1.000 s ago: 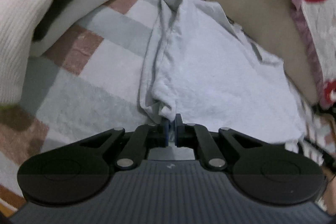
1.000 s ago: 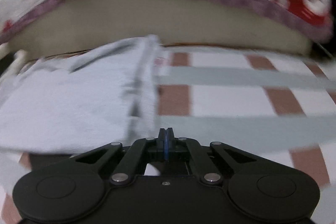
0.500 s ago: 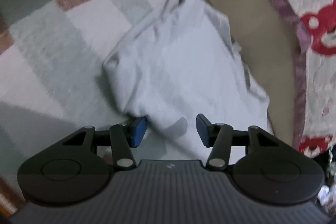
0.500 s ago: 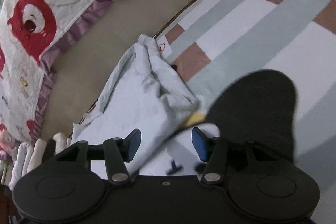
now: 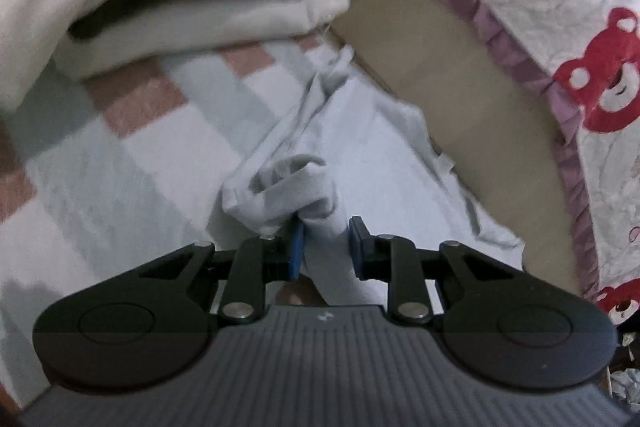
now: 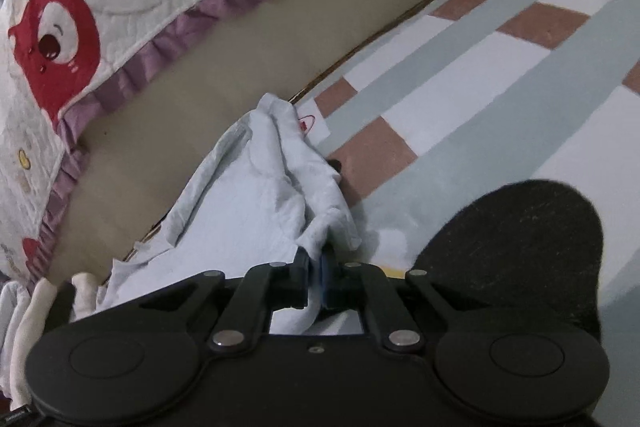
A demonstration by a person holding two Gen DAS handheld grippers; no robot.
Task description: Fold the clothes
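Now both grippers, the left gripper [image 5: 326, 245] and the right gripper [image 6: 315, 277], are closing on bunched edges of the pale blue garment [image 5: 384, 187], which lies beside the bed [image 6: 248, 39], to lift it for folding.

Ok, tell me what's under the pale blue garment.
The pale blue cotton garment lies on a checked grey, white and pink mat. Whatever sits directly beneath its bunched folds is covered.
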